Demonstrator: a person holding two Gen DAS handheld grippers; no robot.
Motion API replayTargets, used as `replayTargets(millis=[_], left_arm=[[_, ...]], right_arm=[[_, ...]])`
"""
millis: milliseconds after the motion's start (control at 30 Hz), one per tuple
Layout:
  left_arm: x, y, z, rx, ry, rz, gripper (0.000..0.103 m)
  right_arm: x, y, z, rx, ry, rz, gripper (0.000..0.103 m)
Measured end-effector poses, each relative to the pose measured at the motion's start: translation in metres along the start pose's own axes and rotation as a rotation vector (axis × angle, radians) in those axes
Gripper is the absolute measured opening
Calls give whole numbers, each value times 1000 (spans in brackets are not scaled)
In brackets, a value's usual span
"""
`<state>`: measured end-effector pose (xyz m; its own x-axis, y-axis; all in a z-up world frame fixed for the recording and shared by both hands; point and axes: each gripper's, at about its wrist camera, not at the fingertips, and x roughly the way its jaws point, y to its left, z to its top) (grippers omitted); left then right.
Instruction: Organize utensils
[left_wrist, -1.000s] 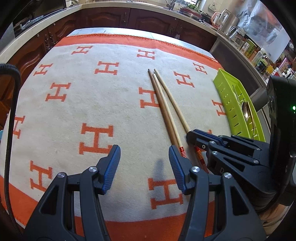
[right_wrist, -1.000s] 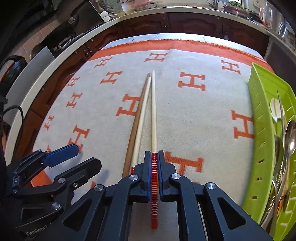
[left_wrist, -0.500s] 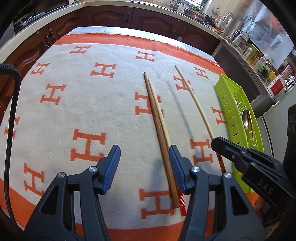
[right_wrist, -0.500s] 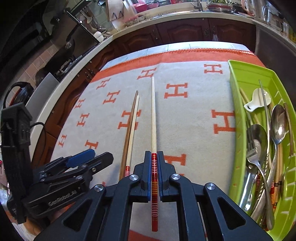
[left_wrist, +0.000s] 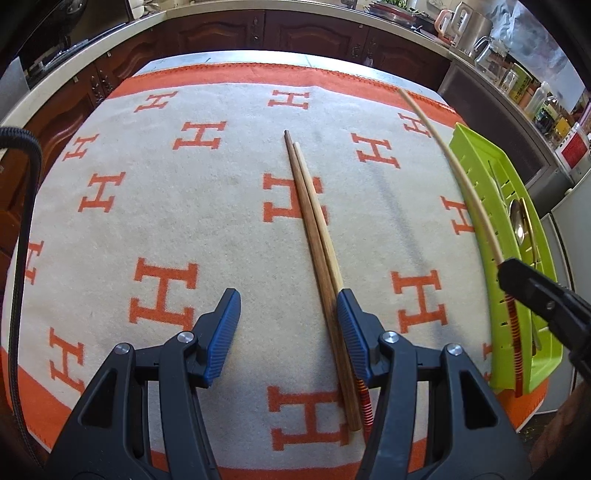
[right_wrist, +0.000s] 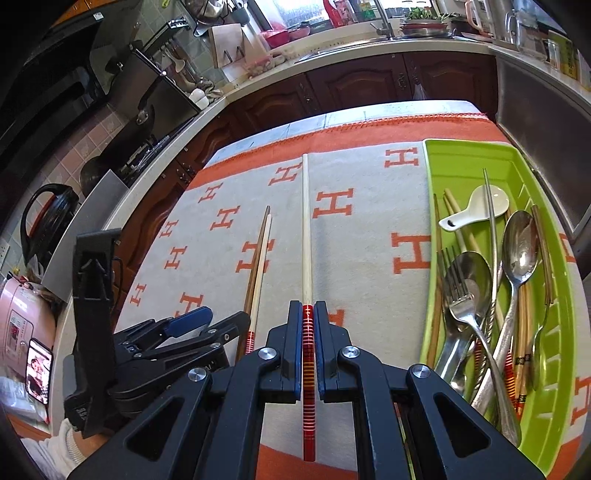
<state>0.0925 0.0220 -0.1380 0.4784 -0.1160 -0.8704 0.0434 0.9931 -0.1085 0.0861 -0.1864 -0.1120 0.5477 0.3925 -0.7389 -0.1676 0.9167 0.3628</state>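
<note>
Kitchen setup: dark wood cabinets behind, cream blanket (left_wrist: 221, 221) with orange H's on the table. Left gripper (left_wrist: 288, 332) hangs open over 2 chopsticks (left_wrist: 314, 236) lying lengthwise, tips away. Right gripper (right_wrist: 306, 347) clamps 1 red-banded chopstick (right_wrist: 306, 236) pointing away, lifted beside the green tray (right_wrist: 430, 206).

1. The right tool (left_wrist: 543, 295) is cut off by the left wrist view's right edge; only one dark arm shows.
2. The pale chopstick (left_wrist: 332, 258) has its red-banded end partly hidden behind the left tool's right finger (left_wrist: 352, 332).
3. The green tray (right_wrist: 554, 332) runs past the right wrist view's lower edge.
4. Chopsticks in that tray lie mostly buried under spoons (right_wrist: 517, 251) and a fork (right_wrist: 458, 295).
</note>
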Motion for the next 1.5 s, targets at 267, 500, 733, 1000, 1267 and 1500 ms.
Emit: replayTargets(millis=[267, 500, 733, 1000, 1267, 1500], left_arm=[[5, -8, 0, 31, -21, 115, 51], [12, -12, 11, 10, -46, 124, 31], [4, -19, 14, 7, -57, 118, 5], [-49, -47, 27, 19, -112, -15, 5], [-68, -140, 37, 168, -91, -186, 5], [-49, -199, 36, 220, -17, -253, 5]], right_arm=[[-28, -18, -4, 26, -54, -2, 5], [-52, -44, -9, 78, -96, -17, 5], [-74, -87, -17, 162, -133, -57, 5], [-91, -138, -31, 260, -160, -111, 5], [-72, -167, -37, 338, -118, -152, 6], [-65, -176, -35, 369, -113, -83, 18]])
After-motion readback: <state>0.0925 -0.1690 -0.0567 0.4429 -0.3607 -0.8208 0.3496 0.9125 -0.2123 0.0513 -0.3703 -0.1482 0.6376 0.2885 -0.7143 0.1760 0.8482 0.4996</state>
